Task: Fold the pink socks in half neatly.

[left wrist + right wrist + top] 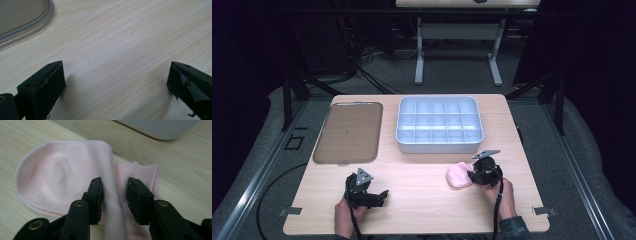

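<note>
The right claw (114, 197) sits narrow over a raised fold of the pink sock (62, 177), its pads on either side of the ridge; to grip well it should pinch that fold fully before lifting. The sock lies on the counter (422, 185) at about five o'clock from the compartment tray (439, 142), while the left claw (115, 82) hangs wide and empty.

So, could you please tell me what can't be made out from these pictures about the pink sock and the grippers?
- Pink fabric sock: its near end is cut off by the bottom edge of the right gripper view.
- Right gripper: a raised fold sits between its jaws; whether the pads press it is unclear.
- Sock in the high view: partly covered by that gripper's black body.
- Left gripper: its body is out of frame in its own view.
</note>
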Demonstrator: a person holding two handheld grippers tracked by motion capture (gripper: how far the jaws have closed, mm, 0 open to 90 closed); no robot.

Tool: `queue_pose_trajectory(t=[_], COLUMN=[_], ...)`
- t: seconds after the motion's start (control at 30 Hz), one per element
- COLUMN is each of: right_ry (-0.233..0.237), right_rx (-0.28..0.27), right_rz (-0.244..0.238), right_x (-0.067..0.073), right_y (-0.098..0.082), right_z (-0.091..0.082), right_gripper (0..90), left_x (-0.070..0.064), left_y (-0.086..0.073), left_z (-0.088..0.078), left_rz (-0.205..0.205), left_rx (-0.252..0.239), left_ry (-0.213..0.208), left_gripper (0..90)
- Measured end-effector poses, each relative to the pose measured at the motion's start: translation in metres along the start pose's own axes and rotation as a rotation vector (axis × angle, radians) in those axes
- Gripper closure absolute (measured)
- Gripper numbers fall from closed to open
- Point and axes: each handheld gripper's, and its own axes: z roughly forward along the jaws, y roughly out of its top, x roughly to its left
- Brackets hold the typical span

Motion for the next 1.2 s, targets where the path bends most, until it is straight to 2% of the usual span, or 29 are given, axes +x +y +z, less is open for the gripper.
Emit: queue_pose_trajectory(t=[0.03, 0.07, 0.17, 0.27, 0.33, 0.43, 0.5, 0.57, 0.8, 0.9, 1.2], right_ry=[0.000, 0.007, 0.012, 0.022, 0.029, 0.048, 0.048, 0.050, 0.050, 0.057, 0.069], right_rx=[0.000, -0.015, -0.026, -0.053, -0.055, -0.095, -0.103, -0.125, -0.162, -0.195, -0.225], right_rz=[0.000, 0.012, 0.019, 0.024, 0.023, 0.022, 0.025, 0.022, 0.006, 0.005, -0.015], right_x=[0.000, 0.000, 0.000, 0.000, 0.000, 0.003, 0.004, 0.006, 0.010, 0.013, 0.021], right_y=[0.000, -0.002, -0.004, -0.004, -0.004, -0.001, -0.001, 0.003, 0.007, 0.009, 0.016], right_z=[0.000, -0.001, -0.002, -0.004, -0.007, -0.018, -0.020, -0.031, -0.048, -0.059, -0.078], right_gripper=[66.8, 71.5, 75.9, 77.7, 78.0, 78.4, 78.4, 78.5, 78.5, 78.4, 78.2], left_x=[0.000, 0.000, 0.000, 0.000, 0.000, 0.000, 0.000, 0.000, 0.000, 0.000, 0.000], left_y=[0.000, 0.000, 0.000, 0.000, 0.000, 0.000, 0.000, 0.000, 0.000, 0.000, 0.000], left_z=[0.000, 0.000, 0.000, 0.000, 0.000, 0.000, 0.000, 0.000, 0.000, 0.000, 0.000], left_rz=[-0.001, 0.000, 0.000, 0.000, 0.000, 0.000, 0.000, 0.000, -0.001, -0.001, 0.000], left_rx=[0.000, 0.000, -0.001, 0.000, 0.000, 0.000, 0.000, 0.000, 0.000, 0.000, -0.001], left_ry=[0.000, 0.000, 0.000, -0.001, -0.001, 0.000, -0.001, -0.001, 0.000, 0.000, 0.000], left_gripper=[1.5, 1.5, 1.4, 1.5, 1.4, 1.4, 1.5, 1.4, 1.5, 1.5, 1.5])
